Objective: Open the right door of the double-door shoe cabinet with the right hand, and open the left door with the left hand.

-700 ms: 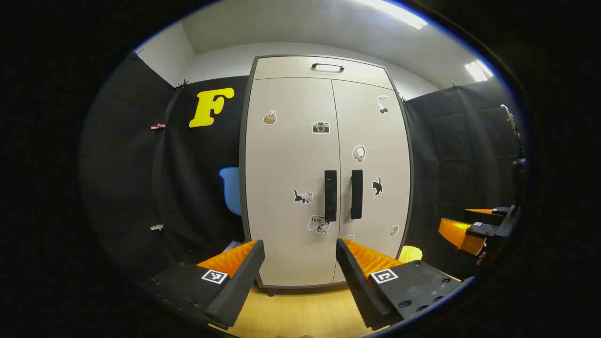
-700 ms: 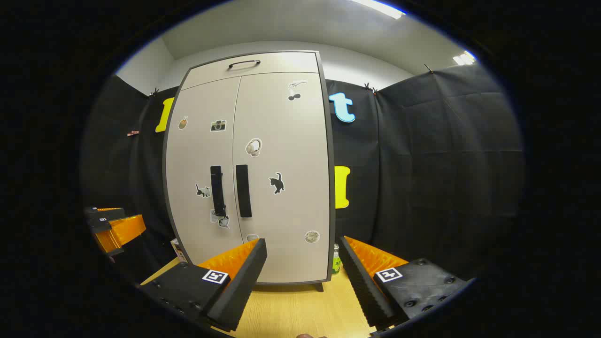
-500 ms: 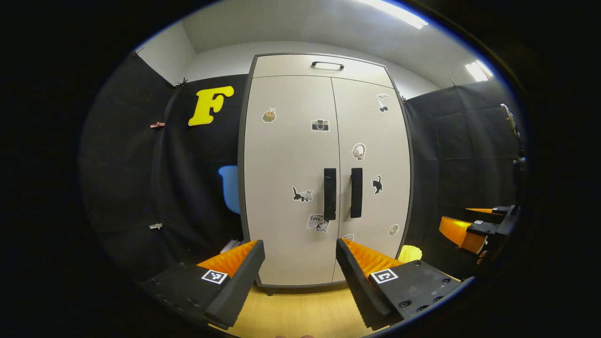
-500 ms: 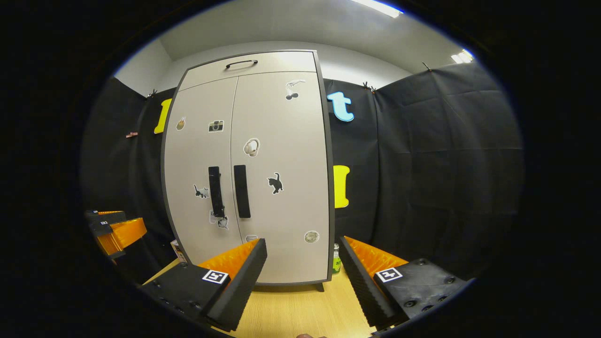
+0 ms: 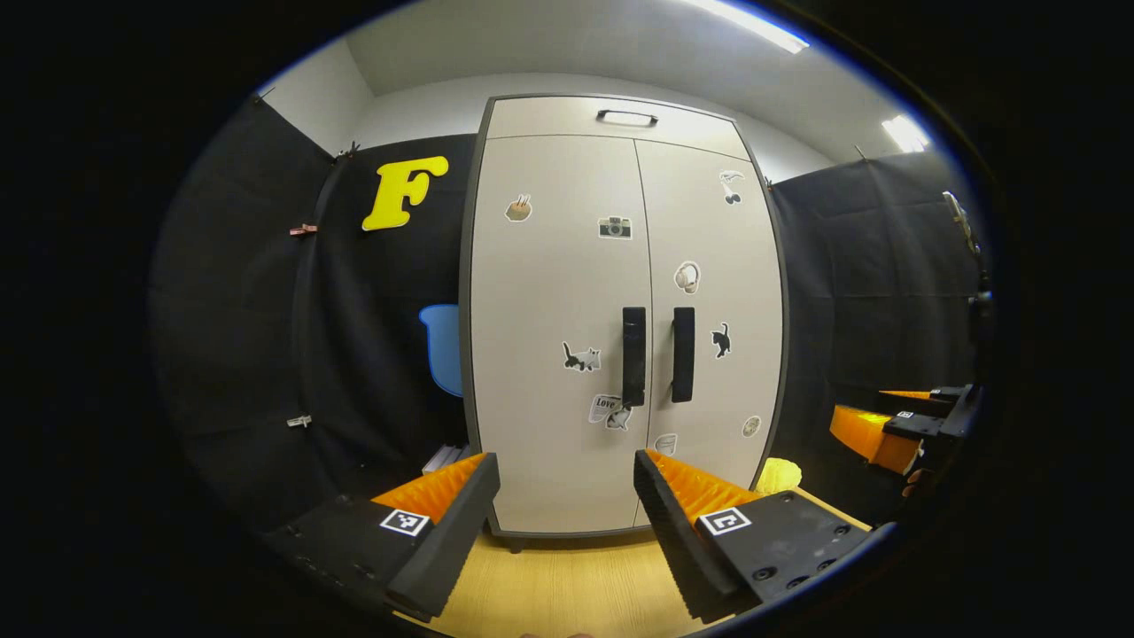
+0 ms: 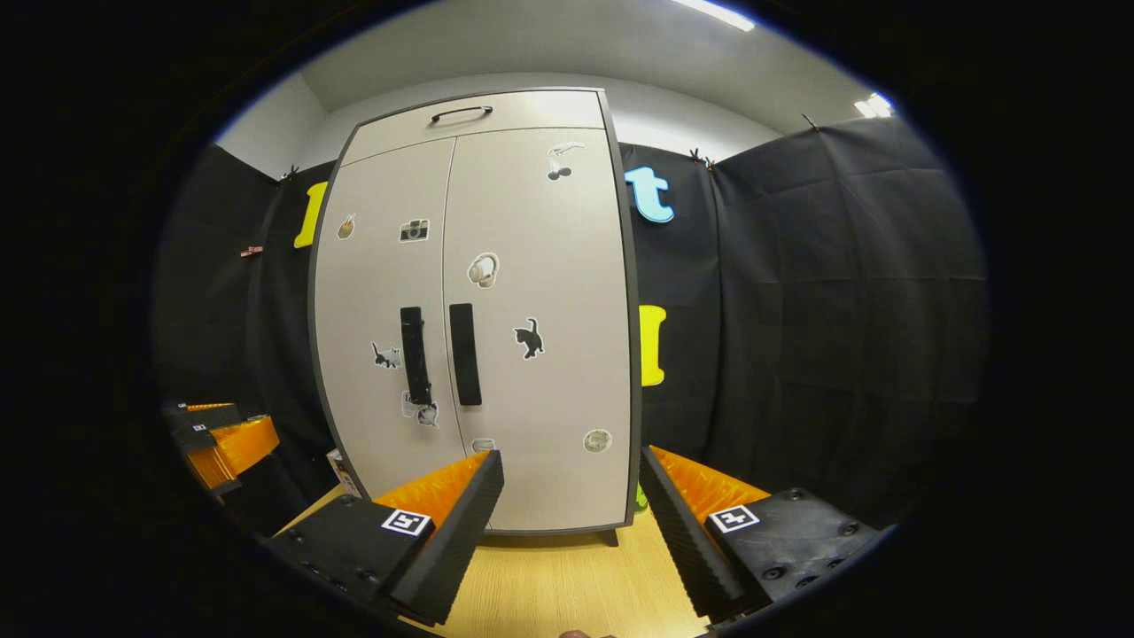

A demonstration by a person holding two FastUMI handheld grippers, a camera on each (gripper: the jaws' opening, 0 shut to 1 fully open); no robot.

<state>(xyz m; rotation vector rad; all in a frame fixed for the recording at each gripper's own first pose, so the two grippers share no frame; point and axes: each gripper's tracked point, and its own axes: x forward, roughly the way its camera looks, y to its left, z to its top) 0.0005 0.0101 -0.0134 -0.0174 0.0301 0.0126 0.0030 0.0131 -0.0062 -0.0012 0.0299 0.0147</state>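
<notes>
While both doors of the shoe cabinet stand closed ahead, the left claw and the right claw are spread wide, holding nothing, well short of the left handle and right handle.

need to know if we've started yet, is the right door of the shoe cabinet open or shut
Shut. The right door sits flush with the left door, only a thin seam between them, and its handle is untouched.
</notes>
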